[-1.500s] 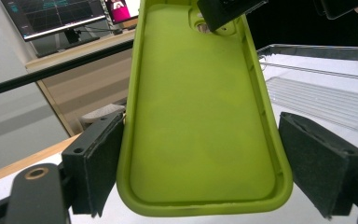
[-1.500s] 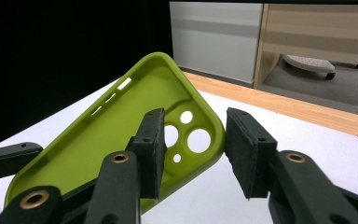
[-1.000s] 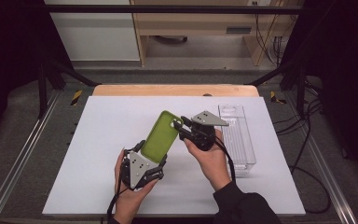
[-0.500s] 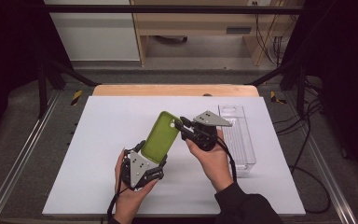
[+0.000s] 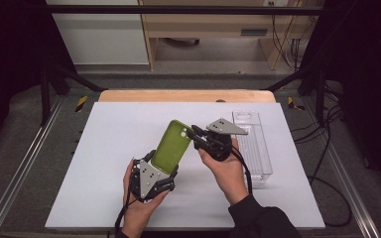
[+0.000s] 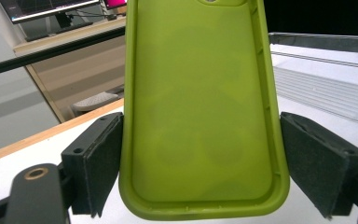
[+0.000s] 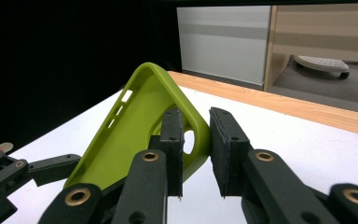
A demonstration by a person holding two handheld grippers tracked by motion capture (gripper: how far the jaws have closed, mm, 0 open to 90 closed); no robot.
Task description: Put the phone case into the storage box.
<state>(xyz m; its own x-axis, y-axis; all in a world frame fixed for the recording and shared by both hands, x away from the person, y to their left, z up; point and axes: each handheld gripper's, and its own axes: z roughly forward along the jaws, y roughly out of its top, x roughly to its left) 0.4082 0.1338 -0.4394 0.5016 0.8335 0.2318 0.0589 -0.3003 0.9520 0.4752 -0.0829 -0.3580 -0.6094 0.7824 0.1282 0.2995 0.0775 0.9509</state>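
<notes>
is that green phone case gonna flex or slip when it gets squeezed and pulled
The lime-green soft-looking phone case is an empty thin-walled shell, so it probably flexes and weighs little. Its matte skin looks grippy against the left hand-held gripper pads. The right hand-held gripper pinches only its rim, which may peel.

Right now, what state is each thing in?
Green phone case: empty, held off the table, tilted.
Left hand-held gripper: shut on the case's lower end, a pad on each long side.
Right hand-held gripper: jaws just closing, pinching the case's top corner wall.
Clear plastic tray: flat on the table, empty.
</notes>
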